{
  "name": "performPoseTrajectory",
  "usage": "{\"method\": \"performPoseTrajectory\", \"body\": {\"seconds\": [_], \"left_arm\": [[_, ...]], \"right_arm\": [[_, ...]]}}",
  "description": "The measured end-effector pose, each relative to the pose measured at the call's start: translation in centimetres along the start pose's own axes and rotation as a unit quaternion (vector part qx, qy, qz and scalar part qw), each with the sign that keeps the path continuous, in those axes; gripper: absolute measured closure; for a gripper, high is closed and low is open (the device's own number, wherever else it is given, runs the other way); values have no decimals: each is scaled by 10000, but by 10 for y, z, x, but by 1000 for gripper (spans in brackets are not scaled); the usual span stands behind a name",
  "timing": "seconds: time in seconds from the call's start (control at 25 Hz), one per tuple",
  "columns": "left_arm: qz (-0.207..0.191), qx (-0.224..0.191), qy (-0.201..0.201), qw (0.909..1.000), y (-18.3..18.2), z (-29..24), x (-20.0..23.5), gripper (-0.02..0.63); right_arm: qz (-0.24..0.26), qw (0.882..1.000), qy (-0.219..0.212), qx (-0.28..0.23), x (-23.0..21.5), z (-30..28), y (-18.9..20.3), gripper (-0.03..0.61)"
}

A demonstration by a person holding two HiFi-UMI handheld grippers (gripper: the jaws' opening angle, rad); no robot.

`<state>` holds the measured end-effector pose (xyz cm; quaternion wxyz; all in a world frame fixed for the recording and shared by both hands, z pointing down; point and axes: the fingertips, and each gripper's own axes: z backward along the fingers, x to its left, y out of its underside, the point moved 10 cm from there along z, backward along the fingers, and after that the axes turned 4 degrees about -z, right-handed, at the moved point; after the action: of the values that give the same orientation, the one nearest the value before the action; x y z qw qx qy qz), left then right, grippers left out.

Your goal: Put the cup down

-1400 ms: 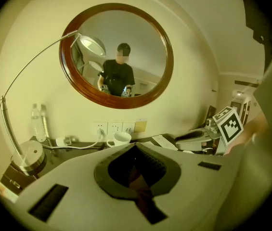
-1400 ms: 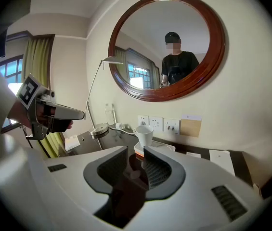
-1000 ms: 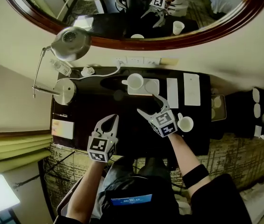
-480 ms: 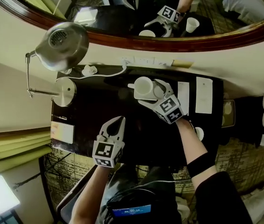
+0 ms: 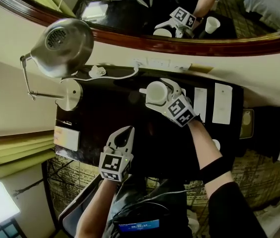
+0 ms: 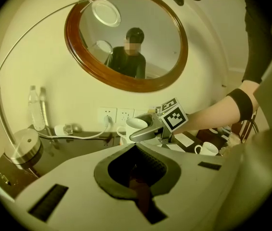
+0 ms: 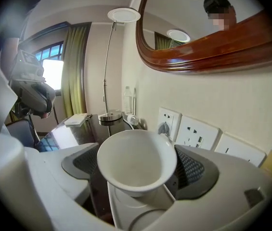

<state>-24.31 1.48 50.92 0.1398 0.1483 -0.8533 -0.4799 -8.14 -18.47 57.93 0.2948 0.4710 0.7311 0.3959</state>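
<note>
1. Right gripper (image 5: pixel 165 94) swung over to the white ceramic cup (image 5: pixel 154 92), jaws just spread wide around it.
2. Cup sat on the white rectangular tray (image 7: pixel 126 211), seemingly already down.
3. Left gripper (image 5: pixel 124 133) hung pressed together, empty.

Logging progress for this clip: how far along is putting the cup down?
Done: the white ceramic cup looks set on the white rectangular tray. In hand: the right gripper has just been opening, its fingers apart on either side of the cup. Remaining: withdrawing it. The left gripper is shut and empty.
</note>
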Motion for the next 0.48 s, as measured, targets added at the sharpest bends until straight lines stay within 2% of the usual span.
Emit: {"method": "performPoseTrajectory", "body": {"seconds": [0.12, 0.2, 0.48], "left_arm": [[-38, 18, 8, 10000, 2, 1, 0, 614], [8, 39, -15, 10000, 2, 3, 1, 614], [217, 112, -135, 9996, 1, 10, -5, 614]], "right_arm": [[66, 10000, -10, 54, 0, -4, 0, 74], [66, 10000, 22, 60, -1, -6, 0, 128], [-15, 9997, 259, -23, 0, -4, 1, 137]]}}
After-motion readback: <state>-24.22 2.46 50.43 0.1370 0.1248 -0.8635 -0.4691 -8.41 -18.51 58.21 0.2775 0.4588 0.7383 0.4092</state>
